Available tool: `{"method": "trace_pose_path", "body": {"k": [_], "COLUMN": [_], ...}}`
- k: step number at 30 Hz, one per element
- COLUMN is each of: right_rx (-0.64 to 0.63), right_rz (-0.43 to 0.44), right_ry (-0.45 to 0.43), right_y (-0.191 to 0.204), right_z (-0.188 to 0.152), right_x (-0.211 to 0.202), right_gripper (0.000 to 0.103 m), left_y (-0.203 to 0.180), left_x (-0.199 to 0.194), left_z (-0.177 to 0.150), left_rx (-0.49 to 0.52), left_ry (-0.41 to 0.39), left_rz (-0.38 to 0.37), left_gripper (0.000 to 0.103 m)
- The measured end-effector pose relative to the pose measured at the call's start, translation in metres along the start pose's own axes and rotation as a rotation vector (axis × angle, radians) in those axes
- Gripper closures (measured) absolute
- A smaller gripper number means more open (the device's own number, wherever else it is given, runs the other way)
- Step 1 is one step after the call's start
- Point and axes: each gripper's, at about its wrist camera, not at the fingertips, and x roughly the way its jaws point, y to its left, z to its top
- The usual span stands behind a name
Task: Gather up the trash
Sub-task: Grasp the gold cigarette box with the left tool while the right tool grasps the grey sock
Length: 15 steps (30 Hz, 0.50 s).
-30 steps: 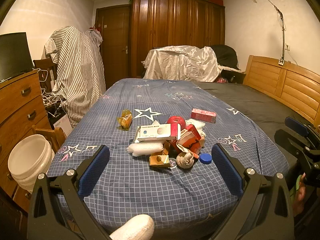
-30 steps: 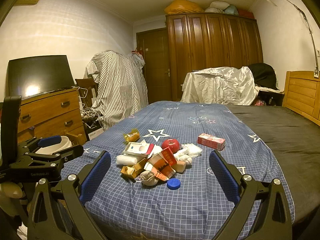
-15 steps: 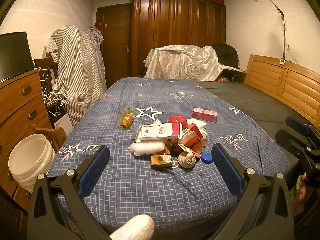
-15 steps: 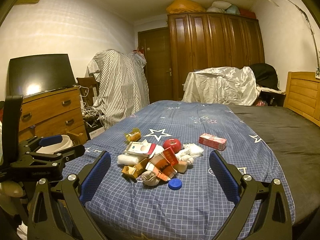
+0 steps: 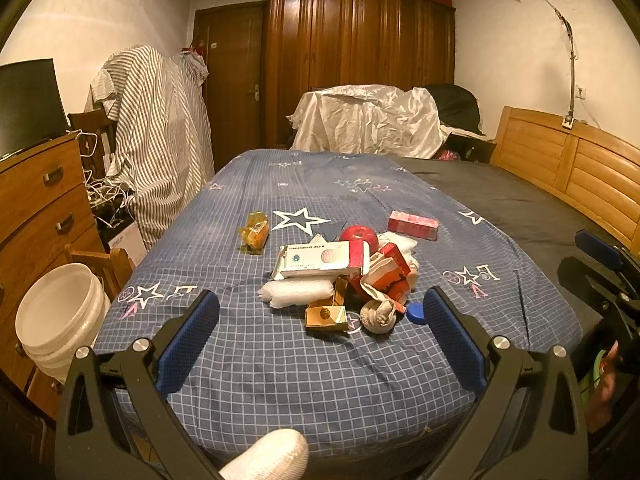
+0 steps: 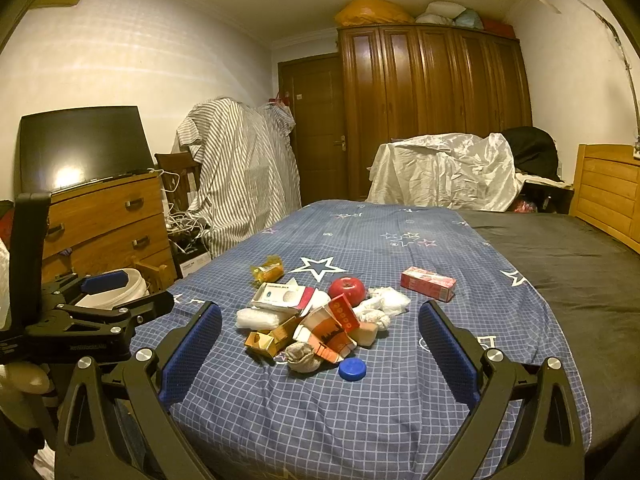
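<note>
The right tongs (image 6: 320, 344) hang above the near end of the bed (image 6: 400, 240), blue pads spread wide with nothing between them. Ahead, on the blue checked cover, lies a heap of trash (image 6: 316, 320): a red apple (image 6: 347, 290), a blue cap (image 6: 352, 369), a crumpled sock (image 6: 302, 356) and small cartons. A pink box (image 6: 428, 283) lies apart at right, a yellow wrapper (image 6: 267, 274) at left.

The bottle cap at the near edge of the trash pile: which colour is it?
Blue. The bottle cap shows best in the right wrist view.
</note>
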Motion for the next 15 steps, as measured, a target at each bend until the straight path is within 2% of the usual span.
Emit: {"method": "trace_pose_path", "body": {"k": [6, 9, 12, 15], "right_rx": [0.006, 0.013, 0.019, 0.042], "right_rz": [0.010, 0.024, 0.044, 0.064], "right_ry": [0.031, 0.058, 0.096, 0.142], "right_y": [-0.002, -0.005, -0.009, -0.014], "right_z": [-0.006, -0.012, -0.020, -0.030], "right_x": [0.013, 0.023, 0.037, 0.052], "right_gripper": [0.005, 0.005, 0.005, 0.005], "left_y": [0.011, 0.027, 0.045, 0.053], "left_x": [0.033, 0.069, 0.109, 0.141], "left_z": [-0.009, -0.023, -0.037, -0.048], "left_rx": [0.040, 0.060, 0.026, -0.012], "left_ry": [0.063, 0.153, 0.288, 0.370], "left_rz": [0.026, 0.037, -0.044, -0.085], "left_gripper": [0.005, 0.005, 0.005, 0.006]}}
